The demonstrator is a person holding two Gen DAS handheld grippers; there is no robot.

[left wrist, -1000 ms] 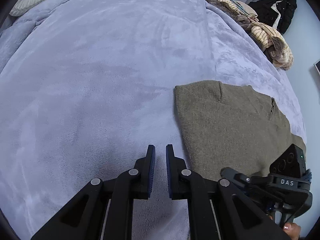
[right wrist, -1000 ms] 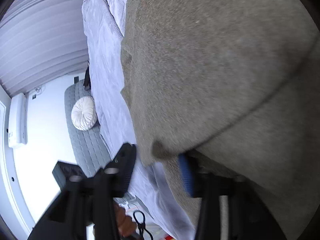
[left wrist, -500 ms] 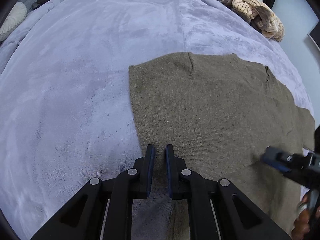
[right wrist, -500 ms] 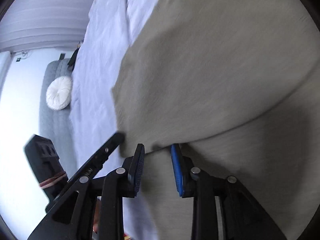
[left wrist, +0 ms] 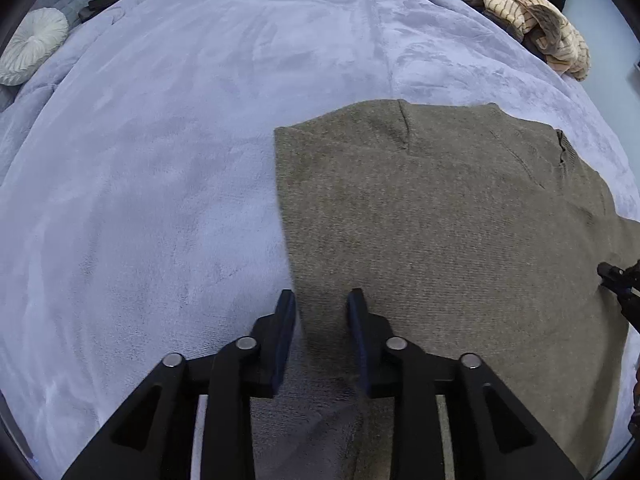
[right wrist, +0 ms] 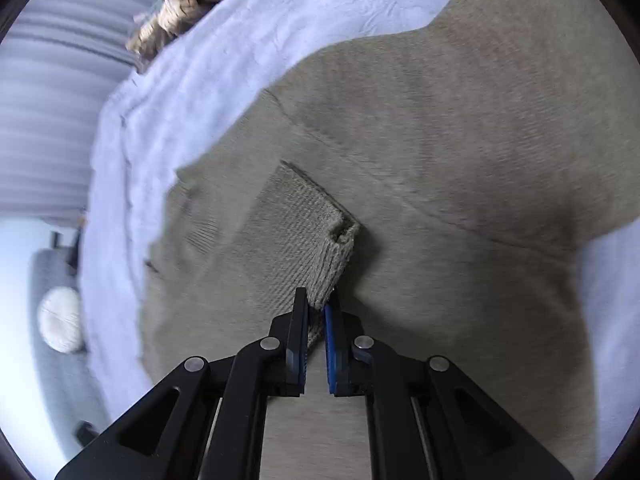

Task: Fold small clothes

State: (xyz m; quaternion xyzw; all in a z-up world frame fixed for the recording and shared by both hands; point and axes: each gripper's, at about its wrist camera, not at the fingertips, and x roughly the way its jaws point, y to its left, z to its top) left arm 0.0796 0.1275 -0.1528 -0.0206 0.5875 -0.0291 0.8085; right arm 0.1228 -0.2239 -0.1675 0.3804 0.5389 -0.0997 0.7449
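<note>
The right gripper (right wrist: 316, 310) has its fingers pinched on the sweater's (left wrist: 460, 240) ribbed cuff (right wrist: 304, 240); the thin bite may slip. The left gripper (left wrist: 320, 304), having just been opening, stands part-open and empty over the sweater's edge on the bed (left wrist: 160, 160).

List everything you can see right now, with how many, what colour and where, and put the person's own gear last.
sweater: one, olive-brown knit, flat on the blanket
ribbed cuff: one, olive-brown, lifted above the sweater
blanket: one, pale lilac, covers the bed
clothes pile: one heap, cream striped and brown, far bed edge
round cushion: one, white, on grey seat beyond the bed
left gripper: black, jaws just opened, straddling the sweater's left edge
right gripper: black, blue pads, jaws just closed, pinching the cuff
</note>
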